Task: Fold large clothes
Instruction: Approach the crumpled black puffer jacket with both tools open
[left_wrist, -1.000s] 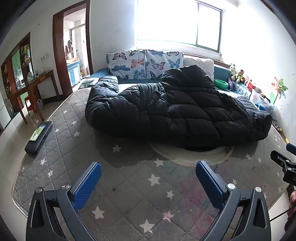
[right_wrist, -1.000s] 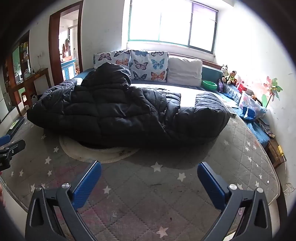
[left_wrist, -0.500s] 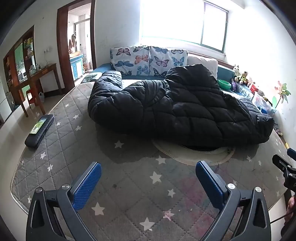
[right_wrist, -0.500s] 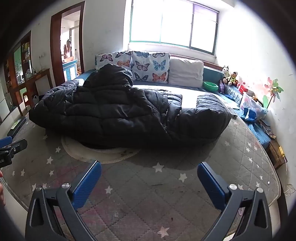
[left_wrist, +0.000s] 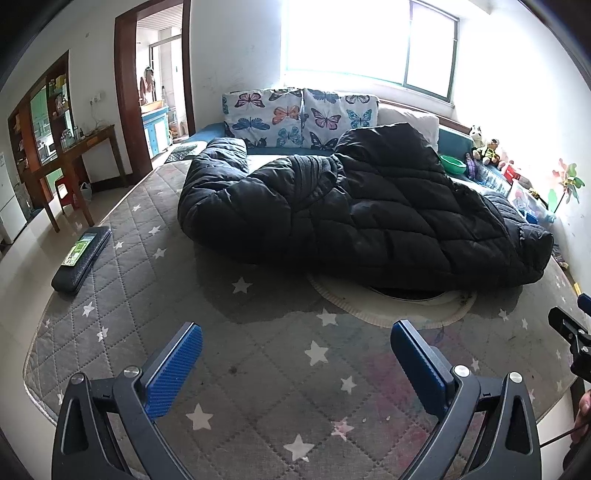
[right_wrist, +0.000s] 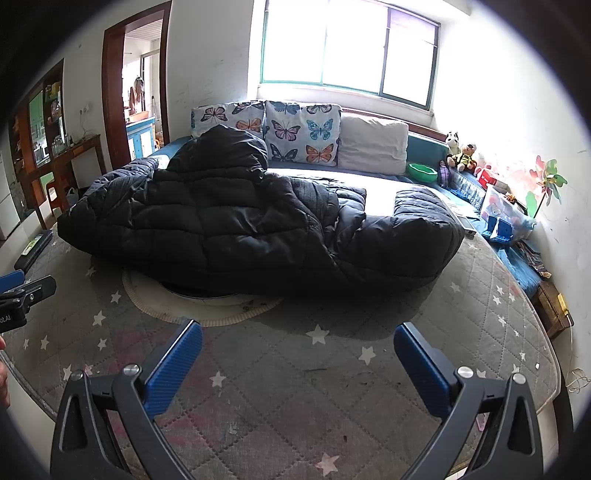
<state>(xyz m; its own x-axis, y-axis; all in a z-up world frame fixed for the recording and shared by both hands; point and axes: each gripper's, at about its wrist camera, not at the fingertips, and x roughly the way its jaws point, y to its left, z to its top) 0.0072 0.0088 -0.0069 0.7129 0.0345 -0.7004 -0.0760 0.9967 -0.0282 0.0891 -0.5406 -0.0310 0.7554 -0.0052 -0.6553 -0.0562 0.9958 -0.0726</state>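
A large black quilted puffer coat (left_wrist: 362, 214) lies loosely heaped across the grey star-patterned quilted mat (left_wrist: 258, 369); it also shows in the right wrist view (right_wrist: 251, 229). My left gripper (left_wrist: 295, 354) is open and empty, over the mat's near edge, well short of the coat. My right gripper (right_wrist: 297, 354) is open and empty, likewise short of the coat. The right gripper's tip shows at the edge of the left wrist view (left_wrist: 570, 332). The left gripper's tip shows at the edge of the right wrist view (right_wrist: 26, 299).
Butterfly cushions (left_wrist: 295, 118) and a white pillow (right_wrist: 373, 147) lean at the back under the window. A dark flat case (left_wrist: 81, 258) lies on the mat's left edge. Toys and boxes (right_wrist: 498, 206) line the right wall. A wooden table (left_wrist: 74, 162) stands by the doorway on the left.
Both grippers have drawn back and risen a little, so the coat looks slightly farther away. The coat has not moved. Both stay open.
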